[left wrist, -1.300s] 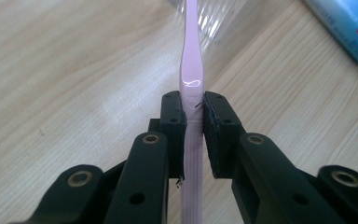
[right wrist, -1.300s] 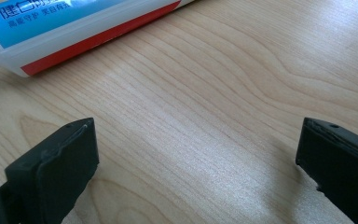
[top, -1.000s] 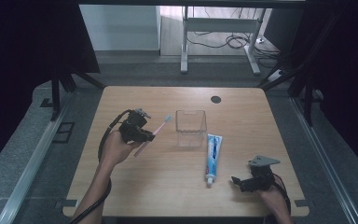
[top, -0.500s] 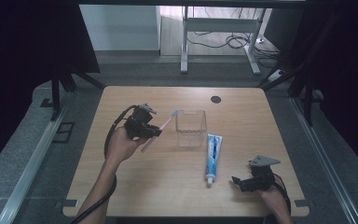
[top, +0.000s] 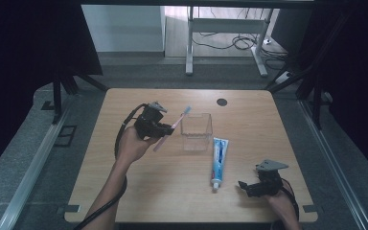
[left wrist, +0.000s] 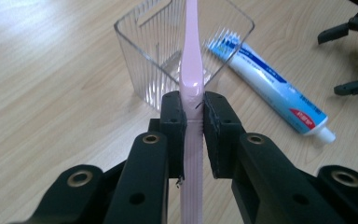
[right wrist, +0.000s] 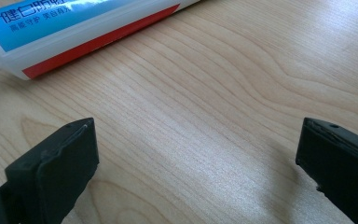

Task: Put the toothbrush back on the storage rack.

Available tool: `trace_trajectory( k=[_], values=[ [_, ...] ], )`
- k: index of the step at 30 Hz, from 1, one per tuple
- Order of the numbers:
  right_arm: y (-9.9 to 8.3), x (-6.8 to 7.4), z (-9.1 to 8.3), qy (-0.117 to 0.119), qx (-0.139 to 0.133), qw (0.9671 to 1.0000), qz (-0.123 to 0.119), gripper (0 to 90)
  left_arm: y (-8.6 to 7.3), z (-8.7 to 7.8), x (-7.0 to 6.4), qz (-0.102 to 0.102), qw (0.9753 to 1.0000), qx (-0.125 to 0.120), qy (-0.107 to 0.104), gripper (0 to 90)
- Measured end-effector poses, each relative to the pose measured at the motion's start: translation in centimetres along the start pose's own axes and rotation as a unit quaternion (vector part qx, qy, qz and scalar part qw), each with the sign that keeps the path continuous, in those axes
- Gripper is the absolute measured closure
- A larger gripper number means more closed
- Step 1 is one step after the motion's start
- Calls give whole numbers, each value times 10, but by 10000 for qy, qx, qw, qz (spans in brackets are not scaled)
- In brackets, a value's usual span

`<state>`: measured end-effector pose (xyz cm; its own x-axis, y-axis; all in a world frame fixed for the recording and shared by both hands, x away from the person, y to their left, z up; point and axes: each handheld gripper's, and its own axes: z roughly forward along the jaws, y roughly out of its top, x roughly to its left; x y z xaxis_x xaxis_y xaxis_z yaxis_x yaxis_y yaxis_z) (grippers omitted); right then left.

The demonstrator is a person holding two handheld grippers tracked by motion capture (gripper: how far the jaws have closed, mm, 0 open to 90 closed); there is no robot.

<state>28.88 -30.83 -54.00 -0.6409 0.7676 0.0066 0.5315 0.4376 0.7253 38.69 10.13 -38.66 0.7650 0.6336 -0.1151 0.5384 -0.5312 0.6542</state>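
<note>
Left gripper (top: 165, 128), centre-left of the high view, clamps a pink toothbrush (left wrist: 189, 70), its head angled over the clear container (top: 196, 131). Right gripper (top: 250, 186), lower right, jaws wide, beside the toothpaste tube (top: 218, 155)

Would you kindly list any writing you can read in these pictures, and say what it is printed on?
"健白" followed by further Chinese characters too blurred to read: white print on the blue band of the toothpaste tube.
Small print near the tube's cap end in the left gripper view: too small to read.
</note>
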Motion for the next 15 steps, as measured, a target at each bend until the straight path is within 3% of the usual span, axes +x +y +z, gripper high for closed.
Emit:
trace_trajectory(
  k=[15],
  values=[
    [0,0,0,9,-1,10000,-7,0,20,8,-3,57,9995,-317,5,787]
  ],
)
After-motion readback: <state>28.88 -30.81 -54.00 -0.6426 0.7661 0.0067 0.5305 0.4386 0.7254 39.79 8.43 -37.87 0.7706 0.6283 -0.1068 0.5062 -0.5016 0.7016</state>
